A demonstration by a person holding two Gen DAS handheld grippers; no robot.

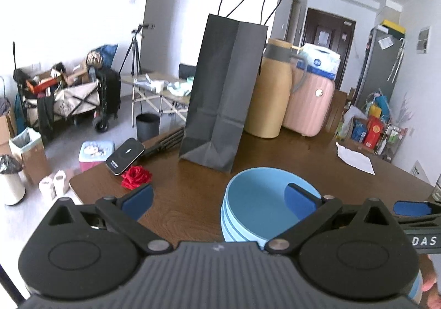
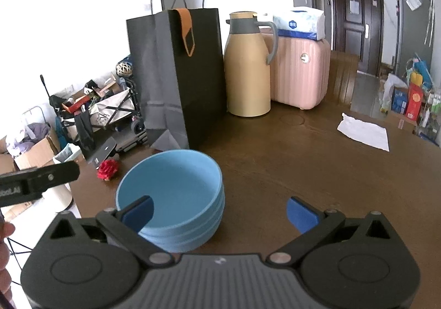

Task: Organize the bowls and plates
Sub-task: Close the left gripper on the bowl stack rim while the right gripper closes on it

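Left gripper (image 1: 220, 200) and right gripper (image 2: 219, 212) both spread wide, holding nothing. Stack of blue bowls (image 2: 176, 198) on the wooden table (image 2: 303, 171), near the black paper bag (image 2: 179, 74): right of centre between left jaws, left between right. Best leave stack squared; keep pads clear of rims when moving on.

The left gripper (image 1: 220, 200) points forward and somewhat downward, its jaws spread wide with nothing pressed between them. The right gripper (image 2: 219, 214) is tilted down likewise, jaws wide apart and holding nothing. The two sit side by side.
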